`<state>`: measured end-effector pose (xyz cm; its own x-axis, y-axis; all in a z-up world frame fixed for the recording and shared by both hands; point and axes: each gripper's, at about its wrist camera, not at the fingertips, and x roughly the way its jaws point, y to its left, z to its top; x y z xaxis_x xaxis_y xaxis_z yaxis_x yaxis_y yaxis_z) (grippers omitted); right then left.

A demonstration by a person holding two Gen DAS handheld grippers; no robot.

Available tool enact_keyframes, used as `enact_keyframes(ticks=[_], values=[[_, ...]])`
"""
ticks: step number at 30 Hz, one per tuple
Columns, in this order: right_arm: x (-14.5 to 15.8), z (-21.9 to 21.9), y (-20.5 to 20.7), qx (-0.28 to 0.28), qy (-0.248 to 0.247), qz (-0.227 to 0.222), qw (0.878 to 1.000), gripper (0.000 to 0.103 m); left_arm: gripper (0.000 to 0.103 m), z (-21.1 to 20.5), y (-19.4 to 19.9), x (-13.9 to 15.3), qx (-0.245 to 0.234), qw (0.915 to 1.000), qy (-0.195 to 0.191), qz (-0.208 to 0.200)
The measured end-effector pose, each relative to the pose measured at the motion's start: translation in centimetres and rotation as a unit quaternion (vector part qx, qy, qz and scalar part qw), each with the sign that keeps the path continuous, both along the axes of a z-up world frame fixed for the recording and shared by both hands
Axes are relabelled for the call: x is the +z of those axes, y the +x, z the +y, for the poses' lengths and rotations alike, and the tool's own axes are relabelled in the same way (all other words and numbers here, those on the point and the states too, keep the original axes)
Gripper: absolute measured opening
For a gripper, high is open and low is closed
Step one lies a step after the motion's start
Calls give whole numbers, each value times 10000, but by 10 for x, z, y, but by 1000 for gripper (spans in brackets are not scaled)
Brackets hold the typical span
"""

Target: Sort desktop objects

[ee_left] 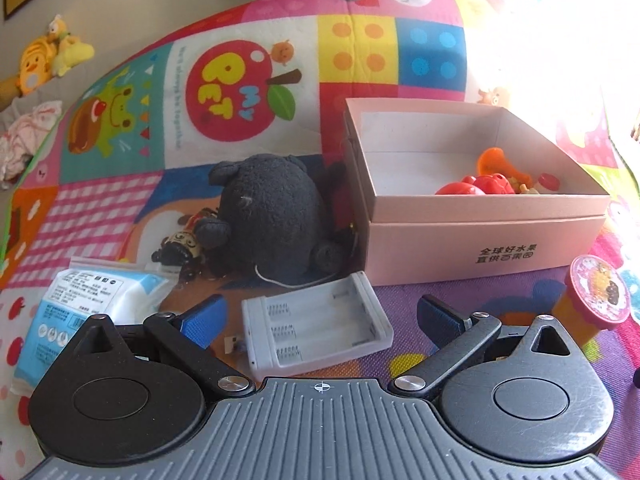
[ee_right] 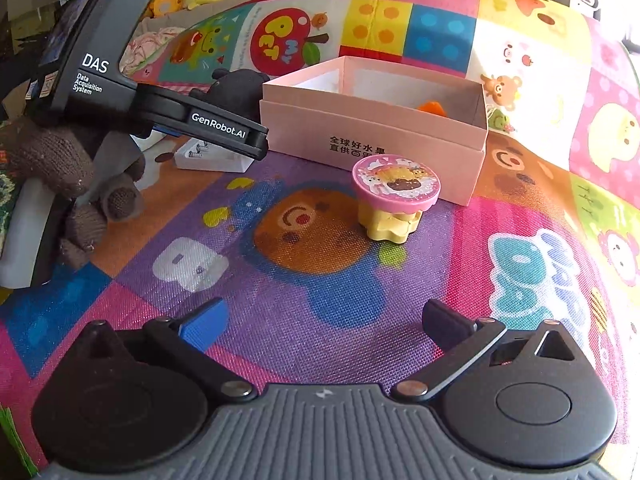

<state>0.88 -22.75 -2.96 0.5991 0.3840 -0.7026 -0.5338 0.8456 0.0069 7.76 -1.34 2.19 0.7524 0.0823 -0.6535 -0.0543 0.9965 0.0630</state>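
You're lining the left gripper (ee_left: 320, 316), fingers spread, around the battery case (ee_left: 316, 330) beside the pink box (ee_left: 480, 216); center it before squeezing, while the right gripper (ee_right: 324, 322) is waiting spread, holding nothing.

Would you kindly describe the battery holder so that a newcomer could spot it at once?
Find the pink cardboard box on the colourful play mat. Just in front of its near left corner, beside the black plush toy, lies the battery holder: a pale grey open tray with three empty slots and metal springs.
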Motion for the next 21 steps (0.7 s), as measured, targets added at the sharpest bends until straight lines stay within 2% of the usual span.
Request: enact_keyframes(ticks=[4,5,6,11,14,18,19,21], values=[[-1,-1,1,-2,35,12,10000,103,100,1,-2,-4,-56,10000,26,20],[-1,-1,2,-10,44,23,10000,103,90,1,-3,-5,-81,10000,39,31],[-1,-1,2,-34,54,40,10000,103,86,0,-5,-5,-45,9999,122,19],[0,2,3,-111,16,75,9999,103,86,2,-24,-6,-341,9993,120,-37],[0,3,2,-75,-23,64,9999,103,86,-6,-47,-5,-925,9957,63,-9],[0,2,1,-42,-38,54,10000,103,88,-18,-78,1,-1883,9820,-115,44],[0,3,0,-26,-56,54,10000,103,88,-21,-86,1,-1990,9800,-79,5],[0,3,-3,27,-68,43,10000,103,92,-23,-92,0,-1911,9816,9,-29]])
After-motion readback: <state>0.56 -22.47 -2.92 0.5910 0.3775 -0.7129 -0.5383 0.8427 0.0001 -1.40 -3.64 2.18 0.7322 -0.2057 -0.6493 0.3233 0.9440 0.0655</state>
